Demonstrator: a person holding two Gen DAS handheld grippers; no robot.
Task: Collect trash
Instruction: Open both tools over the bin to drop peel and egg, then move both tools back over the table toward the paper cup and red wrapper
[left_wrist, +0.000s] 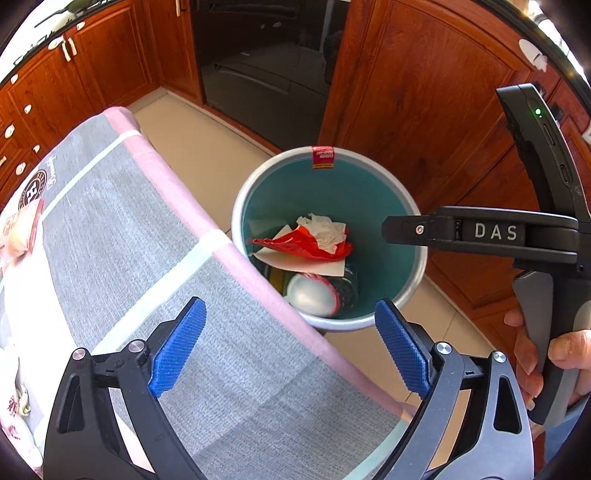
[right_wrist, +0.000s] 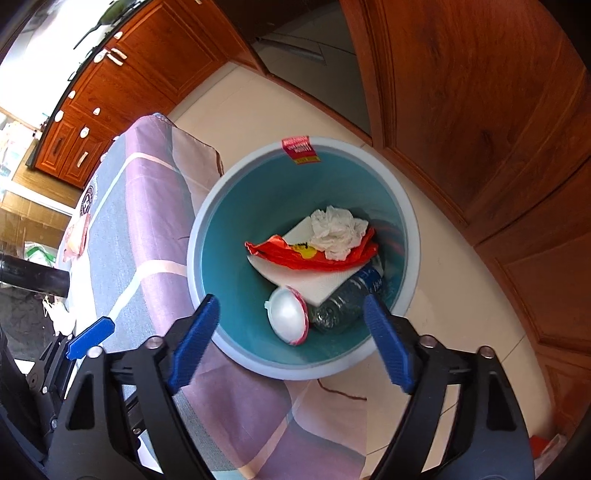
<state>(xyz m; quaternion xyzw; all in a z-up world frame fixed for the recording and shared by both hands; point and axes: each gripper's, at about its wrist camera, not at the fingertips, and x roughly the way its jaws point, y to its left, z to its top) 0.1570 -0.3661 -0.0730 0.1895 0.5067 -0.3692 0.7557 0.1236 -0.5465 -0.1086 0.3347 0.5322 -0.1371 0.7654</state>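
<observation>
A teal bin with a grey rim (left_wrist: 236, 206) (right_wrist: 192, 236) stands on the floor against the table's edge. Inside lie a crumpled white tissue (left_wrist: 325, 227) (right_wrist: 338, 230), a red wrapper (left_wrist: 306, 245) (right_wrist: 288, 254), a white paper sheet (right_wrist: 314, 284), a round white lid with a red edge (left_wrist: 310, 297) (right_wrist: 286, 317) and a clear plastic bottle (right_wrist: 347, 299). My left gripper (left_wrist: 290, 314) hangs open over the table edge and the bin's near rim, with nothing between its fingers. My right gripper (right_wrist: 291, 306) is open above the bin, also holding nothing.
The table wears a grey and pink cloth (left_wrist: 147, 221) (right_wrist: 155, 221), with a pale snack packet (left_wrist: 18, 232) (right_wrist: 75, 236) at its far left. Wooden cabinets (left_wrist: 424, 92) (right_wrist: 480, 110) and a dark appliance (left_wrist: 258, 66) ring the tiled floor (left_wrist: 207, 147). A hand (left_wrist: 565, 350) grips the right tool.
</observation>
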